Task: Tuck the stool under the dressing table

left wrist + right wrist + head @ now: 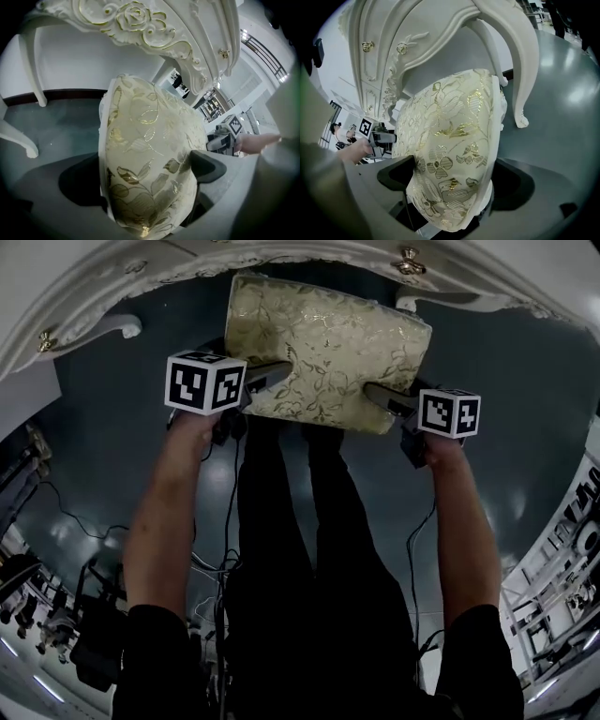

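Gold-patterned stool (323, 348) sat partly under the dressing table (281, 254), far edge beneath its apron. Left gripper (267, 376) and right gripper (384, 397) each clamped the cushion's near edge.

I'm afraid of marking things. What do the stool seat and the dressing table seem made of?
Stool seat: padded woven fabric, cream with metallic gold leaf pattern; it dents where the jaws pinch. Dressing table: probably carved wood, painted glossy ivory with gilt rose trim; moulded resin possible.
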### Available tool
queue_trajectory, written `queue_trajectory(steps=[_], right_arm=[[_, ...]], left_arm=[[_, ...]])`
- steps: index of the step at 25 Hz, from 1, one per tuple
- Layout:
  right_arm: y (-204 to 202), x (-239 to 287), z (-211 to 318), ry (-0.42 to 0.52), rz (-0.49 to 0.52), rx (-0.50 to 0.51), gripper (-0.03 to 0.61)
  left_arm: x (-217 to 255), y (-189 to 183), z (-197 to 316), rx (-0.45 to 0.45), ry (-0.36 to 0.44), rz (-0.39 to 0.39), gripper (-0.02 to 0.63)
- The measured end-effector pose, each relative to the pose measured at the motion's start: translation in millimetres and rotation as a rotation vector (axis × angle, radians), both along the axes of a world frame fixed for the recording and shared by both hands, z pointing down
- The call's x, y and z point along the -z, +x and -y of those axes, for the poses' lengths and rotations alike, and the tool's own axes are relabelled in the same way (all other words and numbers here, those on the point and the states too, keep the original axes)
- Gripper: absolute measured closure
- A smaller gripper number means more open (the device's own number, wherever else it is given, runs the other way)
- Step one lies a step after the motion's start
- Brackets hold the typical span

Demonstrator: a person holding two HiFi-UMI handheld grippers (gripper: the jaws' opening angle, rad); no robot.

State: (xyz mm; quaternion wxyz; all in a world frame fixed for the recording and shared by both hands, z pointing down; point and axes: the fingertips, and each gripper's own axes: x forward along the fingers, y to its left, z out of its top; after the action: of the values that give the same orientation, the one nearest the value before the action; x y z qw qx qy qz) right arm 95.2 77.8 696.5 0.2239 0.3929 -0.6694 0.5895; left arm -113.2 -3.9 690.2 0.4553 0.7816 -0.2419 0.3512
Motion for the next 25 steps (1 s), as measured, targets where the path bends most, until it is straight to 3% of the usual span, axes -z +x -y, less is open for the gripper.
queue_trajectory(steps=[10, 25], right_arm=[[-1.4, -23.2, 41.1, 0.02, -0.002, 0.114, 0.086], [10.6, -34.2, 131.3, 0.164, 0.005, 0.075, 0.084]], left_arm=[[-29.5, -9.2, 11.8, 0.149, -0.031, -0.022, 0.04], [-49.1, -0.4, 86.3, 0.275, 0.052, -0.118, 0.038]])
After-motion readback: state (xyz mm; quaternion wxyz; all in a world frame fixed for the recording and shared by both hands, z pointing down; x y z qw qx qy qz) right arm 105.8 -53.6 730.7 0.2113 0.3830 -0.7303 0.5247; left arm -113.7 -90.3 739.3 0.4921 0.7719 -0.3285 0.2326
